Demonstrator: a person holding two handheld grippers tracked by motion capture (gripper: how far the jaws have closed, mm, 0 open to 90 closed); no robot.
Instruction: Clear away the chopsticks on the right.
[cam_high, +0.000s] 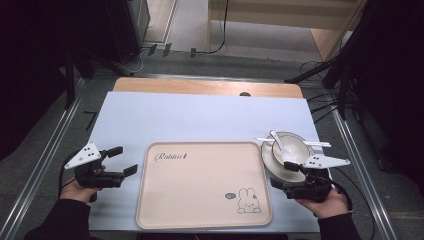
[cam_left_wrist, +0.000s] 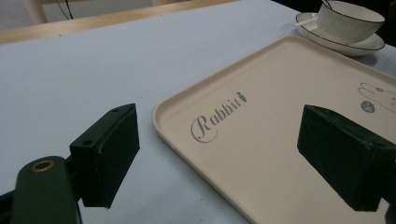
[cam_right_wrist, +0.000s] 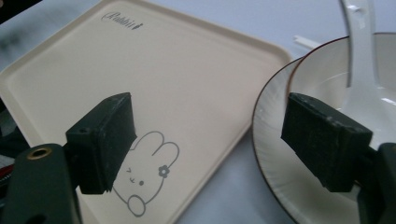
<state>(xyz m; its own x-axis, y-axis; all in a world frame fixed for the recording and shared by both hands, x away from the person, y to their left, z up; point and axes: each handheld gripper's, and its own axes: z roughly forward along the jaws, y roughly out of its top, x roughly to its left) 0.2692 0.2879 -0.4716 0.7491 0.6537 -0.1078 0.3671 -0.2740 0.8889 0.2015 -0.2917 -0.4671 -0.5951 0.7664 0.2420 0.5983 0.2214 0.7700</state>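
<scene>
The pale blue table (cam_high: 200, 117) carries a cream tray (cam_high: 200, 200) at lower centre of the high view, with a white bowl (cam_high: 295, 150) on a saucer (cam_high: 272, 162) just beside its right edge, a spoon (cam_high: 278, 142) resting in the bowl. My left gripper (cam_high: 122, 161) sits at lower left, jaws spread, holding nothing. My right gripper (cam_high: 277, 184) sits at lower right, jaws spread across the saucer's near rim, gripping nothing.

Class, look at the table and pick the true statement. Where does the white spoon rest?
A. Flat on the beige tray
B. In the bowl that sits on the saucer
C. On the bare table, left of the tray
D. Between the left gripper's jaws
B: the spoon lies in the bowl, which stands on the saucer to the right of the tray.
</scene>
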